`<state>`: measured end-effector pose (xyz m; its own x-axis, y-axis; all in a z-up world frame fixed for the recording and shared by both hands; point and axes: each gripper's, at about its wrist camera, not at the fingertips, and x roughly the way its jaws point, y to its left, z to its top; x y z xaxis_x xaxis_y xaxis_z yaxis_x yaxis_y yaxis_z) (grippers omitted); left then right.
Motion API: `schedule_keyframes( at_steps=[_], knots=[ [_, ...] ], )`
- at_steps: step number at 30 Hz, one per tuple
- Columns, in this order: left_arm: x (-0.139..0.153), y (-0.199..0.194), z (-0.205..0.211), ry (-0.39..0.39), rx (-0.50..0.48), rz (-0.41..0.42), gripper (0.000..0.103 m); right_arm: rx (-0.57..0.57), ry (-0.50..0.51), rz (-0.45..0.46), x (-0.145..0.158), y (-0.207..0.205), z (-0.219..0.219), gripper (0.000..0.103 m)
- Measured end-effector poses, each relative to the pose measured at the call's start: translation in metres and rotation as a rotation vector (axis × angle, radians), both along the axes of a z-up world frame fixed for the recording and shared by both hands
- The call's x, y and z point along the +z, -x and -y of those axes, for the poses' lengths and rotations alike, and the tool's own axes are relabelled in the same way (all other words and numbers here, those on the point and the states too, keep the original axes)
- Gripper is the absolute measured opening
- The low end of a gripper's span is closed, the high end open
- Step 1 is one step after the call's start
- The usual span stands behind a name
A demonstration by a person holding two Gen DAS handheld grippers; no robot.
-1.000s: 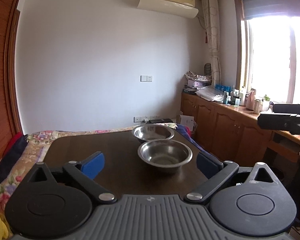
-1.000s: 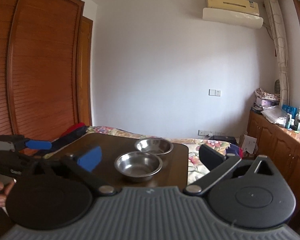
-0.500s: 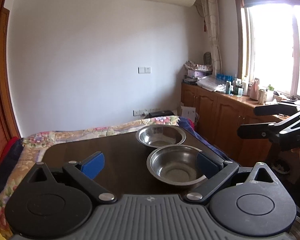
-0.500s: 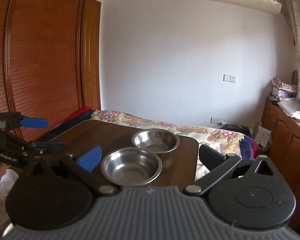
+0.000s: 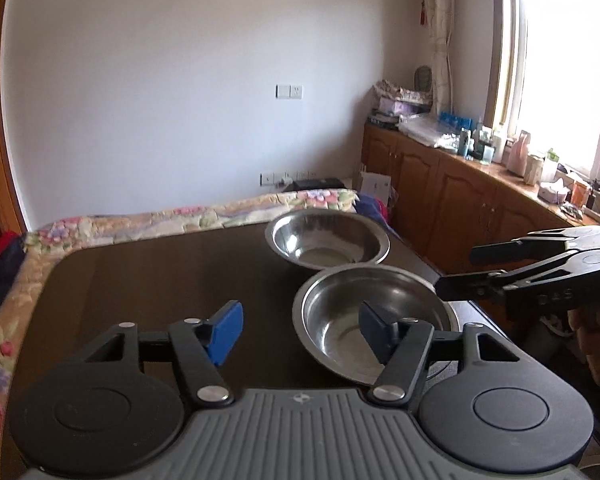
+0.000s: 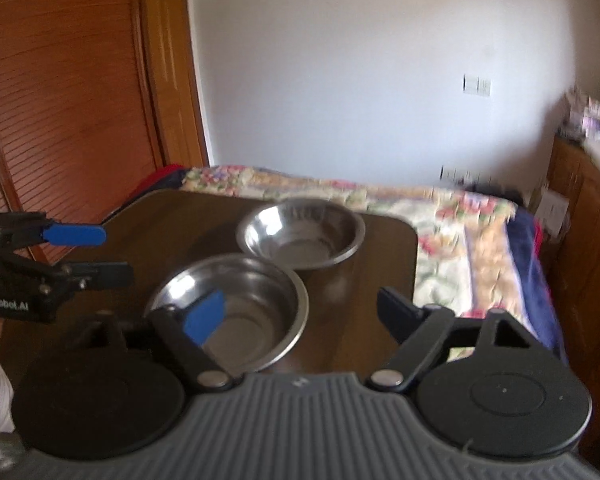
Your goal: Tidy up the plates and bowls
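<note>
Two steel bowls stand close together on a dark wooden table (image 5: pixel 148 280). The near bowl (image 5: pixel 340 320) (image 6: pixel 252 300) is just ahead of both grippers; the far bowl (image 5: pixel 328 240) (image 6: pixel 300 236) is behind it near the table's far right corner. My left gripper (image 5: pixel 300 332) is open, its right finger over the near bowl's inside. My right gripper (image 6: pixel 300 316) is open, its left blue pad over that bowl's near rim. Each gripper also shows from the side in the other's view, the right one (image 5: pixel 460 270) and the left one (image 6: pixel 108 252). Both are empty.
A flowered bedspread (image 6: pixel 460 216) lies behind and right of the table. Wooden cabinets with bottles and clutter (image 5: pixel 480 184) run under the window at right. A wooden louvred wardrobe (image 6: pixel 60 100) stands at left. The right wrist view is blurred.
Both grippers have moved forward and down toward the near bowl, which now looks much larger. The right gripper has come in close to the bowl's right rim.
</note>
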<state>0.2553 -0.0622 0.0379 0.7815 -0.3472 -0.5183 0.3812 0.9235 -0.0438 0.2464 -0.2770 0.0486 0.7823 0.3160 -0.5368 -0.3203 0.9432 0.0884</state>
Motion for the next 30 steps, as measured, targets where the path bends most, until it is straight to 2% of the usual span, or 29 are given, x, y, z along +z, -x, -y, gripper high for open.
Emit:
schedule_keyframes(
  at_steps=[7, 11, 17, 21, 23, 25, 30],
  knots=[
    [-0.013, -0.012, 0.009, -0.046, 0.019, -0.055, 0.079, -0.012, -0.047, -0.08, -0.021, -0.016, 0.001, 0.06],
    [-0.017, -0.015, 0.01, -0.054, 0.02, -0.079, 0.078, -0.001, -0.045, -0.099, -0.023, -0.018, -0.001, 0.05],
    [-0.02, -0.017, 0.013, -0.066, 0.011, -0.087, 0.078, 0.01, -0.034, -0.105, -0.024, -0.016, -0.005, 0.045],
    [-0.021, -0.018, 0.014, -0.067, 0.005, -0.093, 0.071, 0.019, -0.032, -0.108, -0.024, -0.015, -0.008, 0.041],
    [-0.021, -0.019, 0.016, -0.07, -0.001, -0.094, 0.065, 0.025, -0.034, -0.11, -0.025, -0.015, -0.009, 0.036],
    [-0.02, -0.017, 0.019, -0.083, -0.01, -0.095, 0.051, 0.03, -0.033, -0.11, -0.024, -0.015, -0.011, 0.032],
    [-0.021, -0.015, 0.022, -0.101, -0.006, -0.089, 0.049, 0.042, -0.011, -0.099, -0.023, -0.01, -0.016, 0.029]
  ],
)
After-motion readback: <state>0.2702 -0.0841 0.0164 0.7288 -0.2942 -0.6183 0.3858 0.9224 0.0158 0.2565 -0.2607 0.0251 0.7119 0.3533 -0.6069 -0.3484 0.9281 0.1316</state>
